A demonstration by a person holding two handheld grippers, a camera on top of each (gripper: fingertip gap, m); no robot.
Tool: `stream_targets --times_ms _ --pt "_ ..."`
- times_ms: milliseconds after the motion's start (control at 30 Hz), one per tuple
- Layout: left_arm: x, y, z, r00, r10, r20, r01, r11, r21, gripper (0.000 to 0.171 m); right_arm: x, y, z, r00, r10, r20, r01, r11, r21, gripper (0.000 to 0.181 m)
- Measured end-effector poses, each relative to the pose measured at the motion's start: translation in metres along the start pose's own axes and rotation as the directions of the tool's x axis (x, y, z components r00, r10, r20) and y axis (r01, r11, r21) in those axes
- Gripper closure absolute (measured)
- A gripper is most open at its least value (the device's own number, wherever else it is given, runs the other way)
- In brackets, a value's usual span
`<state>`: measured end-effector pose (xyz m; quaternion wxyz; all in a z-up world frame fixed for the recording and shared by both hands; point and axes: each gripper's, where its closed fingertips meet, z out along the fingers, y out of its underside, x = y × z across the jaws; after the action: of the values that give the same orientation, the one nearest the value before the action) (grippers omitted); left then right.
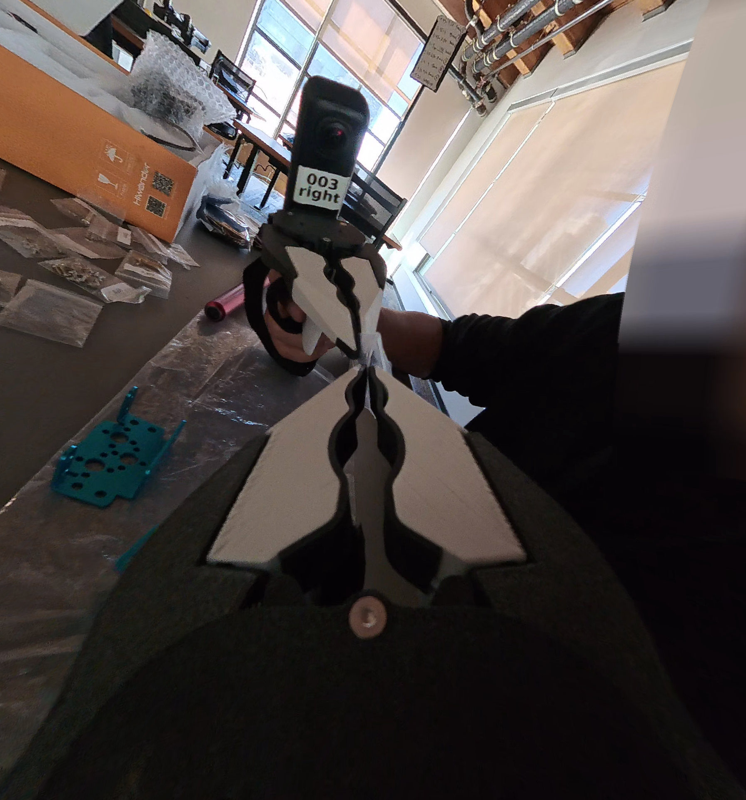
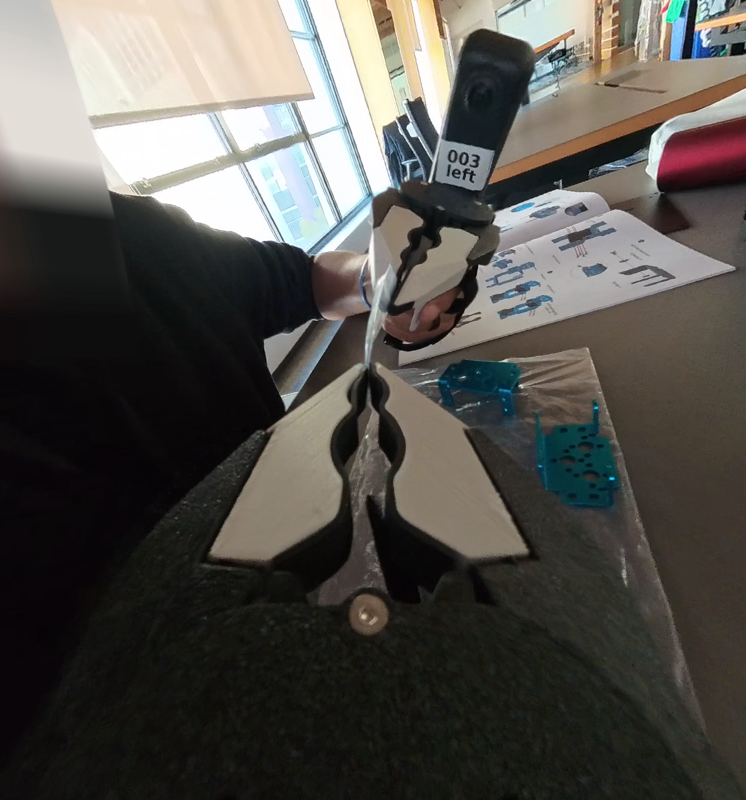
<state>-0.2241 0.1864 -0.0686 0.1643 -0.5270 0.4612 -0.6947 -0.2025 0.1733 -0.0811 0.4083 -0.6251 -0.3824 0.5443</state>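
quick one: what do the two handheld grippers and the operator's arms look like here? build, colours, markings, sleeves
Both match: the left gripper and right gripper have pale grey wedge fingers with wavy black inner pads on a black textured body, with a silver screw at centre. Each carries an upright black camera with a white printed label and a black loop handle. No cables visible. The operator wears black long sleeves and a blue wristband.

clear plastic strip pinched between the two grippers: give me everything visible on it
The clear plastic strip is thin, see-through film, twisted into a narrow band with glints along it. It is held in the air above the table edge, pulled taut between the left hand-held gripper and the right hand-held gripper. Both are shut on it at their tips. Nothing else touches it. Whether it is a bag or a torn piece cannot be told.
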Motion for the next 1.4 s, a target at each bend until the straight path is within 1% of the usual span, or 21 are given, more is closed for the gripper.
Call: stream_targets --times_ms 167,367,400,433,467,500,533,567,633,667,700,767,800,900,967,1033,1067,1167,1300,1367,1400 --pt "-0.015 -0.001 -0.003 0.985 0.1 0.138 -0.098 0.995 -0.026 0.171 0.012 -0.002 -0.007 0.998 0.021 -0.058 -0.021 1.0 -0.001 0.181" --pt "-0.015 -0.002 -0.003 0.98 0.12 0.161 -0.117 0.993 -0.029 0.171 0.017 -0.003 -0.009 0.996 0.017 -0.089 -0.016 1.0 0.006 0.181" --pt "-0.017 -0.003 -0.004 0.981 0.103 0.166 -0.102 0.995 -0.018 0.171 0.019 -0.004 -0.009 0.992 -0.029 -0.127 0.029 1.0 -0.002 0.178" --pt "-0.019 -0.003 -0.004 0.981 0.082 0.176 -0.082 0.997 -0.009 0.171 0.024 -0.005 -0.01 0.975 -0.099 -0.197 0.097 0.995 -0.018 0.16" --pt "-0.023 -0.003 -0.004 0.981 0.058 0.187 -0.059 0.998 0.001 0.171 0.031 -0.007 -0.01 0.94 -0.186 -0.287 0.178 0.983 -0.054 0.136" --pt "-0.026 -0.002 -0.004 0.979 0.027 0.201 -0.03 0.999 0.012 0.171 0.032 -0.008 -0.008 0.889 -0.297 -0.349 0.272 0.955 -0.12 0.126" --pt "-0.031 0.0 -0.003 0.976 -0.01 0.217 0.006 1.0 0.021 0.171 0.034 -0.006 -0.006 0.814 -0.414 -0.408 0.355 0.91 -0.215 0.122" --pt "-0.036 0.002 -0.002 0.971 -0.053 0.234 0.048 0.998 0.028 0.171 0.038 -0.005 -0.004 0.716 -0.52 -0.466 0.414 0.854 -0.316 0.114" --pt "-0.046 0.014 0.0 0.951 -0.152 0.268 0.151 0.988 0.025 0.171 0.045 0.003 0.004 0.534 -0.689 -0.49 0.464 0.723 -0.512 0.105" --pt "-0.05 0.019 0.002 0.94 -0.194 0.282 0.194 0.981 0.027 0.171 0.046 0.007 0.009 0.468 -0.745 -0.476 0.476 0.666 -0.574 0.106" --pt "-0.052 0.023 0.004 0.934 -0.218 0.283 0.22 0.975 0.027 0.171 0.046 0.013 0.016 0.441 -0.778 -0.448 0.486 0.626 -0.61 0.109" --pt "-0.052 0.029 0.008 0.931 -0.228 0.283 0.233 0.972 0.018 0.171 0.049 0.025 0.026 0.446 -0.789 -0.423 0.464 0.607 -0.645 0.115" --pt "-0.051 0.03 0.009 0.934 -0.225 0.279 0.231 0.973 0.012 0.171 0.051 0.029 0.029 0.465 -0.778 -0.423 0.448 0.619 -0.645 0.116" --pt "-0.046 0.03 0.011 0.939 -0.2 0.28 0.21 0.978 -0.005 0.171 0.057 0.031 0.027 0.502 -0.741 -0.446 0.408 0.658 -0.633 0.132" --pt "-0.049 0.03 0.009 0.935 -0.154 0.321 0.17 0.985 -0.023 0.171 0.055 0.03 0.027 0.524 -0.721 -0.454 0.407 0.68 -0.61 0.141" --pt "-0.055 0.031 0.006 0.923 -0.091 0.375 0.119 0.992 -0.05 0.171 0.054 0.028 0.025 0.505 -0.737 -0.448 0.416 0.663 -0.623 0.153" --pt "-0.055 0.031 0.006 0.919 -0.062 0.389 0.095 0.993 -0.066 0.171 0.054 0.028 0.024 0.488 -0.752 -0.443 0.423 0.648 -0.633 0.154" --pt "-0.055 0.032 0.006 0.911 -0.012 0.412 0.054 0.994 -0.09 0.171 0.055 0.028 0.023 0.473 -0.764 -0.438 0.429 0.634 -0.643 0.155" --pt "-0.054 0.034 0.009 0.91 0.043 0.413 0.008 0.993 -0.121 0.171 0.056 0.033 0.021 0.477 -0.767 -0.429 0.425 0.628 -0.652 0.145" --pt "-0.051 0.035 0.011 0.912 0.07 0.404 -0.016 0.991 -0.137 0.171 0.054 0.034 0.021 0.502 -0.755 -0.422 0.431 0.642 -0.634 0.143" --pt "-0.049 0.035 0.012 0.915 0.083 0.395 -0.028 0.99 -0.141 0.171 0.051 0.036 0.022 0.537 -0.735 -0.414 0.435 0.662 -0.611 0.14"
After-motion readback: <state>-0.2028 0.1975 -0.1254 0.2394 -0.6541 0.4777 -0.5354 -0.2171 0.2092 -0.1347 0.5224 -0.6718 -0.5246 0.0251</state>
